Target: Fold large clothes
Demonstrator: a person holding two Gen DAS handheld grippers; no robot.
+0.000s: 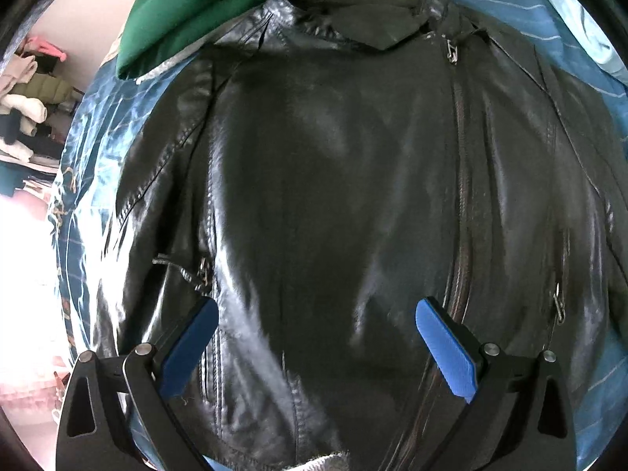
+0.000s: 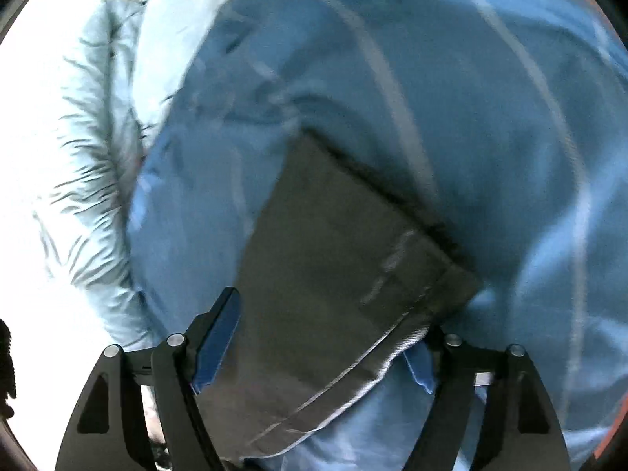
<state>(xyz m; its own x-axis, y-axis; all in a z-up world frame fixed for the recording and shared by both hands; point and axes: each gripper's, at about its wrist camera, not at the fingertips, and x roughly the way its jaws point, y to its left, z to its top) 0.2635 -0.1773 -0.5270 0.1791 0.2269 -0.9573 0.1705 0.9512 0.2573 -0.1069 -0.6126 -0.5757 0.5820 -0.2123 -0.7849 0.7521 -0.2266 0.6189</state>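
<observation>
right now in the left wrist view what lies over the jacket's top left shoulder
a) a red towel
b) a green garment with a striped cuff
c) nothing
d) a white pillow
b: a green garment with a black-and-white striped cuff overlaps the top left shoulder of the black leather jacket.

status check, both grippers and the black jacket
Left gripper open above black jacket, laid flat, zipped. Right gripper open over a grey cloth on the blue sheet. Green jacket overlaps the collar end.
</observation>
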